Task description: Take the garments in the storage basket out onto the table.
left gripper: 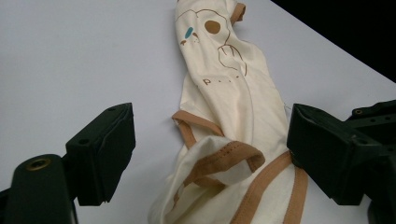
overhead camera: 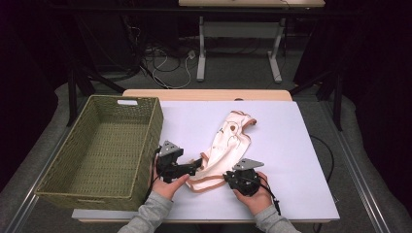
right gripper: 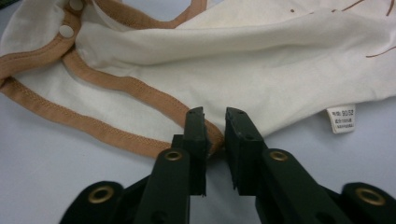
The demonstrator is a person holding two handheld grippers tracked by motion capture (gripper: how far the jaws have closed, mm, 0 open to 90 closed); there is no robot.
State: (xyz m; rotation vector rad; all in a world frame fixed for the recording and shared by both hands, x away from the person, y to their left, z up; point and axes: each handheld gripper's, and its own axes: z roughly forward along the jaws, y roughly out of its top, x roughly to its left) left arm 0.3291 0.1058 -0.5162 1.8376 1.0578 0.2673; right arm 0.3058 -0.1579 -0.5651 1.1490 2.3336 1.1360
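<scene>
White tabletop (overhead camera: 291, 145) – garment (overhead camera: 228, 145), wicker basket (overhead camera: 104, 150) | dark room – floor cables (overhead camera: 165, 68)

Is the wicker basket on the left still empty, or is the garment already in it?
Empty. The basket shows only its bare woven floor; the cream garment lies bunched on the white table beside it.

Soft matt cloth garment (overhead camera: 227, 145); rough, seemingly wicker basket (overhead camera: 73, 160).
</scene>
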